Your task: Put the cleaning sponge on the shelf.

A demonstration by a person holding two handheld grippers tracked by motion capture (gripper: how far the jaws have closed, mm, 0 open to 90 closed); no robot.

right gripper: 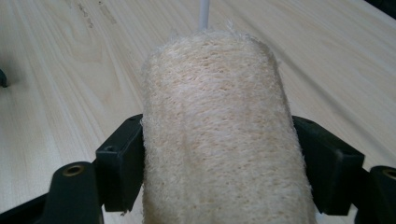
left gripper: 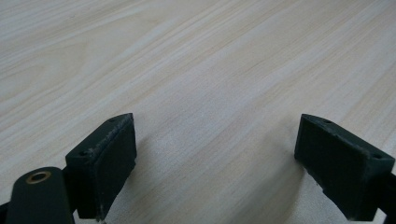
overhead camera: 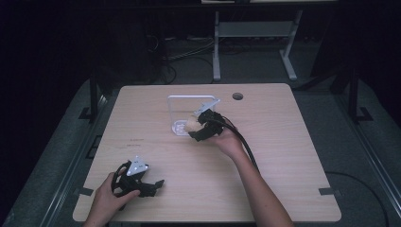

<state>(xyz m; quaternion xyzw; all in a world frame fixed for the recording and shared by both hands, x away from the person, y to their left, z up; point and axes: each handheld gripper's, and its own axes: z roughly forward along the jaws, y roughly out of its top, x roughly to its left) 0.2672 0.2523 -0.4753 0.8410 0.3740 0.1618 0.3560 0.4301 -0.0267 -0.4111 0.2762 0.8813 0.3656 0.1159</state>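
Observation:
A beige loofah sponge (right gripper: 219, 135) is clamped between both black jaws of my right gripper (right gripper: 218, 163). In the high view that gripper (overhead camera: 197, 126) holds the sponge (overhead camera: 191, 125) just over the base of a white wire stand (overhead camera: 176, 109) near the table's middle. My left gripper (overhead camera: 153, 185) rests low at the front left of the table, held by a hand. Its jaws stand wide apart over bare wood, and nothing lies between its fingertips (left gripper: 105, 161).
The light wooden table (overhead camera: 283, 161) has a round cable hole (overhead camera: 238, 96) near its far edge. Beyond it on the dark floor stand a white metal frame (overhead camera: 255, 33) and cables. A black cable (overhead camera: 246, 144) trails along the right forearm.

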